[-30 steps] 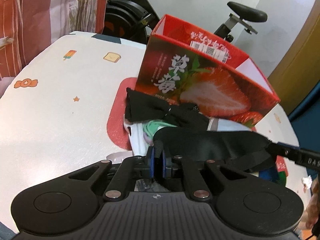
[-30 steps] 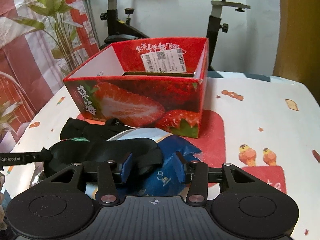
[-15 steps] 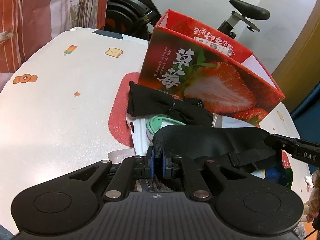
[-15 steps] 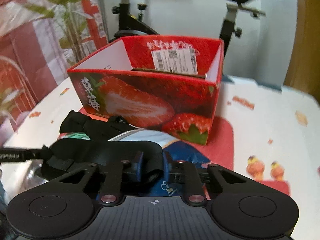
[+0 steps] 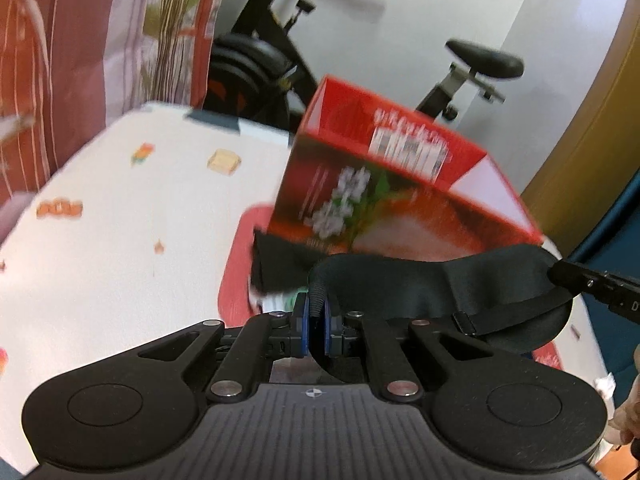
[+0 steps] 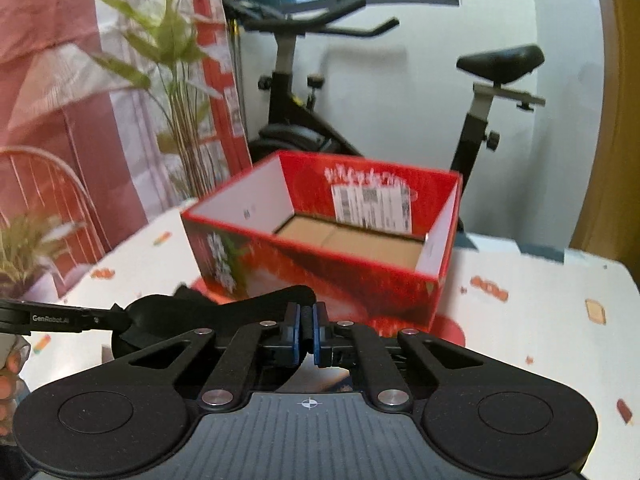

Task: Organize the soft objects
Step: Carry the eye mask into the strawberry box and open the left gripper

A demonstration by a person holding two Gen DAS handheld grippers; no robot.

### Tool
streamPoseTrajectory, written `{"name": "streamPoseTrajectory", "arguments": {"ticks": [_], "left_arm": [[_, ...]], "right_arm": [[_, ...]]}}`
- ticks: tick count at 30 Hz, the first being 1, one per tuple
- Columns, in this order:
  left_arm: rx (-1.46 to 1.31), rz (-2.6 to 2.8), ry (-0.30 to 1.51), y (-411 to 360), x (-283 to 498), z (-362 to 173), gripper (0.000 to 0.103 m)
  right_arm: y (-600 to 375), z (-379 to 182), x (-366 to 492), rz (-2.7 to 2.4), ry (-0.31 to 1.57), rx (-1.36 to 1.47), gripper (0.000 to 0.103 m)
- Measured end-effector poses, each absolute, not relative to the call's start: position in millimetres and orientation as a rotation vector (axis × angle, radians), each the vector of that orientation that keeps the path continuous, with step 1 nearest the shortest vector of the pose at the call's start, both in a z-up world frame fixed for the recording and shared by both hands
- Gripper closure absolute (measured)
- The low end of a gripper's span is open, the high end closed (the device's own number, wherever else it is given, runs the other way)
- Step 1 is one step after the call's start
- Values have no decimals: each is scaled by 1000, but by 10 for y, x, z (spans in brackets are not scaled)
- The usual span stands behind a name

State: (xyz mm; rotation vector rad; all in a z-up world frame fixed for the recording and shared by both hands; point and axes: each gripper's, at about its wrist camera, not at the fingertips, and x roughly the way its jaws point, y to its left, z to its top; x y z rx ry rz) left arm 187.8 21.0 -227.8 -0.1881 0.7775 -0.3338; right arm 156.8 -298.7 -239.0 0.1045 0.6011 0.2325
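Black eye mask (image 5: 432, 284) stretched between both pinching tools, before strawberry box (image 6: 320, 256)

The right hand-held gripper (image 6: 307, 334), open a second ago, has clamped the black eye mask (image 5: 432, 284) at its 3 o'clock end. With the left hand-held gripper (image 5: 316, 330), it has lifted the mask off the desk (image 5: 120, 240).

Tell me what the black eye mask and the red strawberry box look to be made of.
Eye mask: soft matte black fabric, probably padded; it bends and sags between the two grippers, with a woven elastic strap and a small buckle. Strawberry box: printed cardboard, likely with a slightly glossy red outside; white inner walls, a plain brown card floor and a stuck-on paper label point to that. Blur leaves the finish uncertain.
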Motion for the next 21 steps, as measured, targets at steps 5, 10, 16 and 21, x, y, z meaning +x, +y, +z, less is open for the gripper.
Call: {"name": "streamPoseTrajectory", "arguments": {"ticks": [5,10,16,21], "left_arm": [[-184,-359,693,178,1989,-1949,95],[-205,-369,614,104,2253,-1616,95],[-157,-382,507,-123,2668,-1227,95],[-74,-404,524,-428,3116,-1256,95]], "right_arm": [[-3053,-2151,1607,234,538,126,97],[-3129,-1944,1774,213,480,129,98],[-3213,-1676,2077,186,413,115,98],[-3256,-1680,2466,138,424,99,97]]}}
